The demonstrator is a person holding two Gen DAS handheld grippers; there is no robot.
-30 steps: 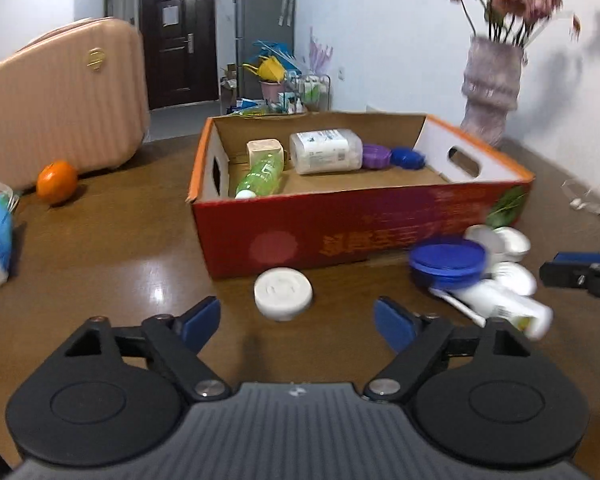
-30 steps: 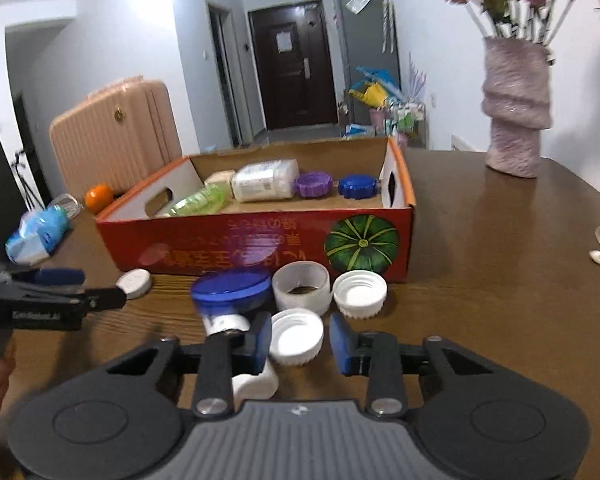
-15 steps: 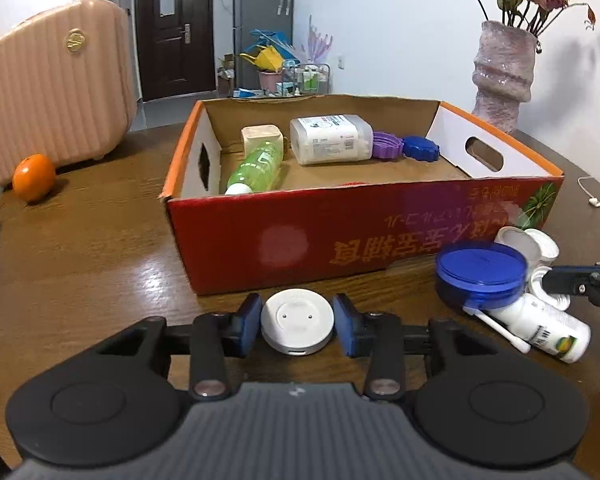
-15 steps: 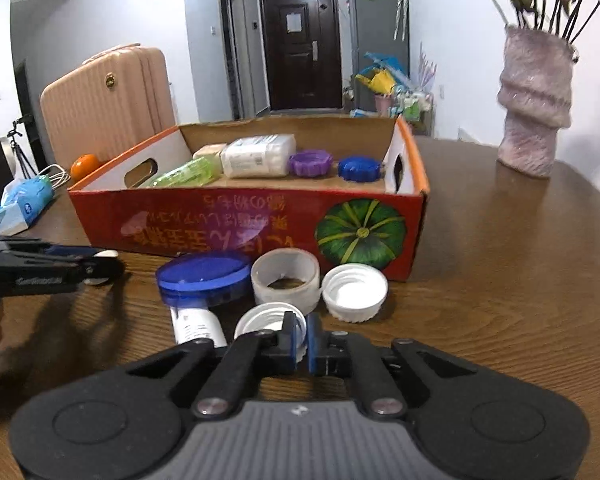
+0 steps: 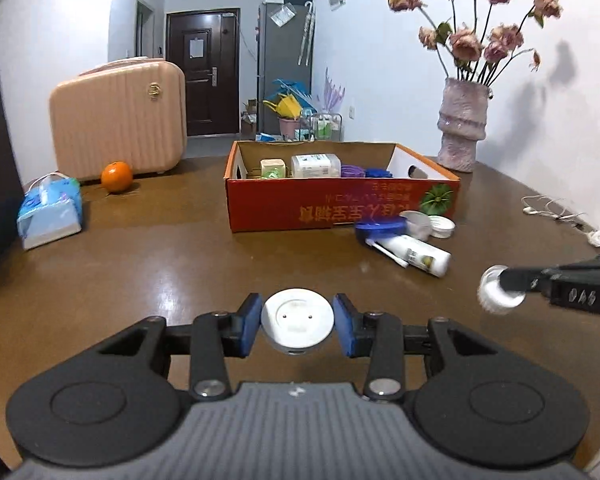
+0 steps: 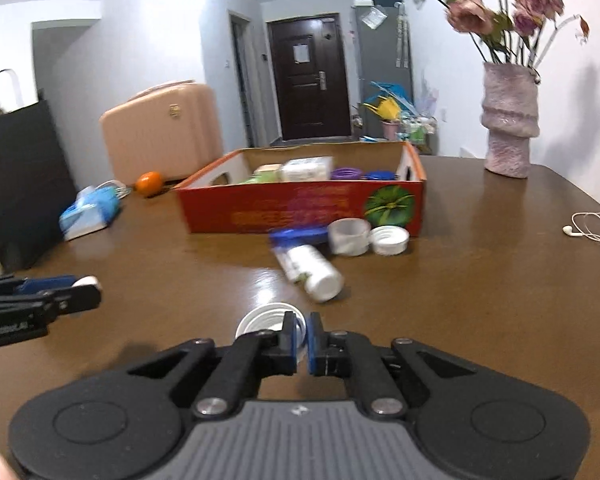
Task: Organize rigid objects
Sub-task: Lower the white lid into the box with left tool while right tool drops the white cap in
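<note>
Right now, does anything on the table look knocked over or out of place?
Yes: a white bottle lies on its side in front of the red box, with loose lids beside it, while similar items already sit inside the box.

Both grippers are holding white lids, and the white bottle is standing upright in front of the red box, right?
Not quite: the white bottle lies on its side on the table, as the right wrist view shows. The rest holds: the left gripper clamps a round white lid, the right gripper pinches a white cap, and the bottle is in front of the red box.
</note>
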